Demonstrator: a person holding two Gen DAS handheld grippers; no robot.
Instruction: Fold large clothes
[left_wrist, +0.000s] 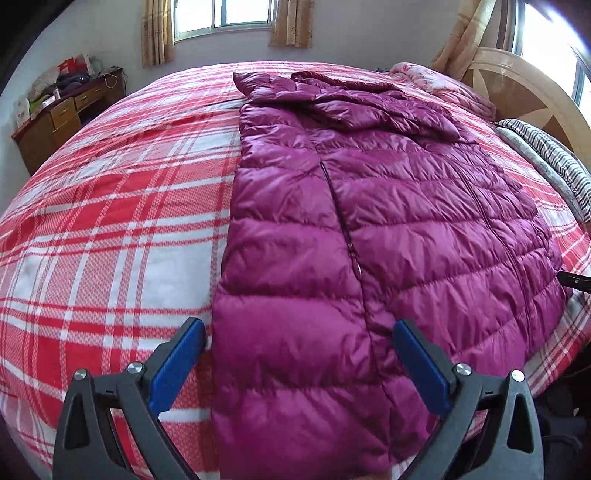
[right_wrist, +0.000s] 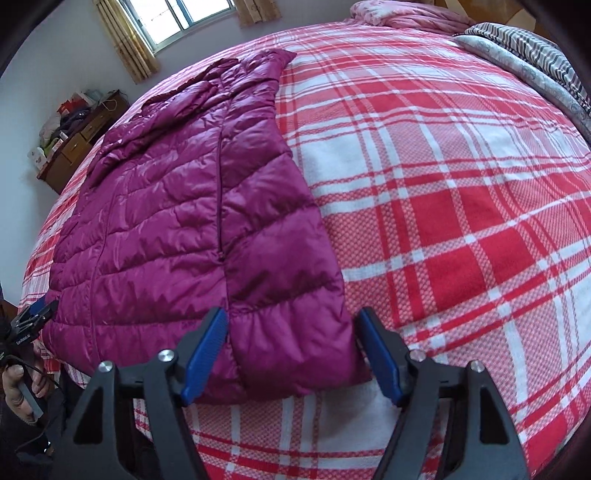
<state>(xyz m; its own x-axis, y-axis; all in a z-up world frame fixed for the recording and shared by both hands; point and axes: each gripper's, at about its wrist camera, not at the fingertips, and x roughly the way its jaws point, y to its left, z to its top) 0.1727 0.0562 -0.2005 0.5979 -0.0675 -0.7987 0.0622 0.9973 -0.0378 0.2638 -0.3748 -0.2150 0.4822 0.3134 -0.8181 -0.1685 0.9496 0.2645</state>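
Observation:
A magenta quilted puffer jacket (left_wrist: 369, 229) lies flat, front up and zipped, on a bed with a red and white plaid cover (left_wrist: 110, 221). A sleeve (left_wrist: 369, 110) is folded across its chest near the collar. My left gripper (left_wrist: 299, 332) is open, its blue pads either side of the jacket's left hem corner. The jacket also shows in the right wrist view (right_wrist: 184, 229). My right gripper (right_wrist: 291, 328) is open around the jacket's right hem corner, above the plaid cover (right_wrist: 461, 221). The left gripper (right_wrist: 35, 314) shows at that view's left edge.
A wooden headboard (left_wrist: 524, 92) stands at the right, with a striped pillow (left_wrist: 554, 158) and a pink folded quilt (left_wrist: 443, 88) near it. A cluttered wooden desk (left_wrist: 62, 114) stands by the far wall under curtained windows (left_wrist: 225, 14).

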